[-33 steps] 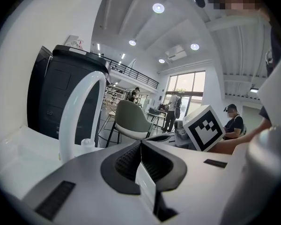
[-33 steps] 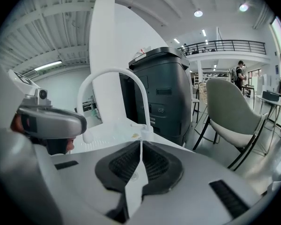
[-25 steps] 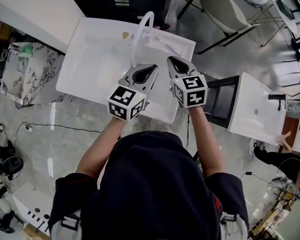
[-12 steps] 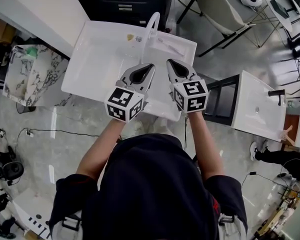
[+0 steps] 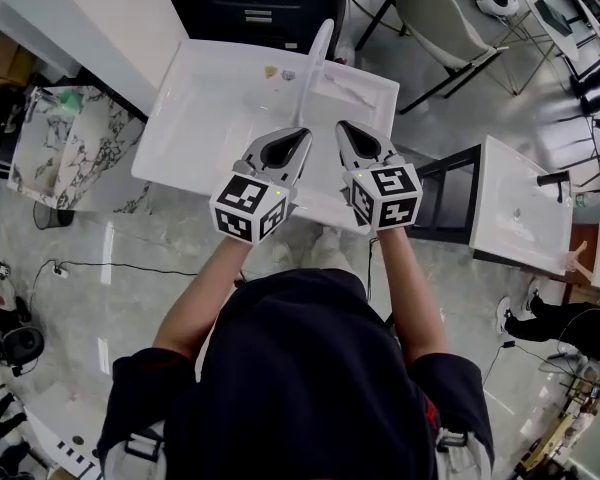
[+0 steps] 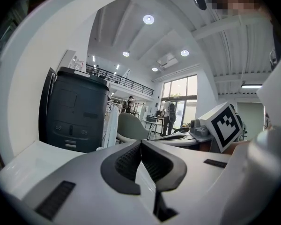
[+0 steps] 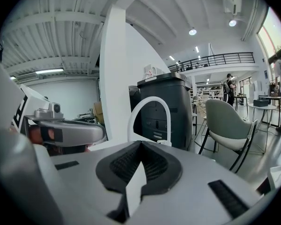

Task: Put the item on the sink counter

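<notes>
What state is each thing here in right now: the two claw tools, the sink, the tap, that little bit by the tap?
left gripper, jaws shut, nothing between them, held above the sink's near edge.
right gripper, jaws shut, empty, beside the left one.
sink, no water visible in the basin.
faucet, upright, no water seen running.
small item, lying on the sink's back ledge, untouched.

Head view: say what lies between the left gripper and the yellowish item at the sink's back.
In the head view, only bare sink basin separates the left gripper from the item; the faucet runs just right.
</notes>
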`<move>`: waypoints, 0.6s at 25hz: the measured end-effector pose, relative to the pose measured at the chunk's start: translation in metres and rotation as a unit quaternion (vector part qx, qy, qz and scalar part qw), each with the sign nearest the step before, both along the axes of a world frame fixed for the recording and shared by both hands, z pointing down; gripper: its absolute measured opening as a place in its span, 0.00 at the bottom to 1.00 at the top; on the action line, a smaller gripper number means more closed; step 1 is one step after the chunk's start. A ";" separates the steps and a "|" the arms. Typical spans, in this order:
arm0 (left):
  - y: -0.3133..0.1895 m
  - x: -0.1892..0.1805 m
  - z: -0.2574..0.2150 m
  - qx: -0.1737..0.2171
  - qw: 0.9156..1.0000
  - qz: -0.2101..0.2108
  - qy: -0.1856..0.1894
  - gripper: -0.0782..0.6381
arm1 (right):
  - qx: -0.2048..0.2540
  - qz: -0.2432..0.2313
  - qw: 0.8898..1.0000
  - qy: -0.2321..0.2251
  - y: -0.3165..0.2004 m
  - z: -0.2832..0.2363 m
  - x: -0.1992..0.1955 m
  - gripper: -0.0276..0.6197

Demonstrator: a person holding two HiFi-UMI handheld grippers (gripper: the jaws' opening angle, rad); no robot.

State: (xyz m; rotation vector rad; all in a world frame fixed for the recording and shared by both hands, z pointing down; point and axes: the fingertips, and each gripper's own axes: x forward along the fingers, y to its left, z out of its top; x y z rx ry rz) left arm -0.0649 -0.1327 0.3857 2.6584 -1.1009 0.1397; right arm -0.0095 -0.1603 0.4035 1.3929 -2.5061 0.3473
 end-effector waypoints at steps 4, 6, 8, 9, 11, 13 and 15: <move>0.007 -0.007 0.000 0.006 1.000 0.003 0.001 0.13 | 0.008 0.004 1.000 -0.002 0.009 -0.002 -0.007 0.09; 0.010 -0.011 0.000 0.007 1.000 0.003 0.002 0.13 | 0.011 0.006 1.000 -0.002 0.014 -0.003 -0.009 0.09; 0.012 -0.012 -0.001 0.009 1.000 0.002 0.004 0.13 | 0.013 0.006 1.000 -0.001 0.019 -0.004 -0.012 0.09; 0.013 -0.012 -0.001 0.010 1.000 0.001 0.005 0.13 | 0.013 0.004 1.000 0.001 0.020 -0.004 -0.012 0.09; 0.015 -0.009 -0.004 0.013 1.000 0.000 0.008 0.13 | 0.016 -0.001 1.000 0.004 0.024 -0.006 -0.012 0.09; 0.016 -0.005 -0.007 0.017 1.000 0.000 0.010 0.13 | 0.018 -0.004 1.000 0.006 0.026 -0.009 -0.009 0.09; 0.017 -0.001 -0.009 0.021 1.000 0.000 0.011 0.13 | 0.022 -0.005 1.000 0.005 0.028 -0.012 -0.006 0.09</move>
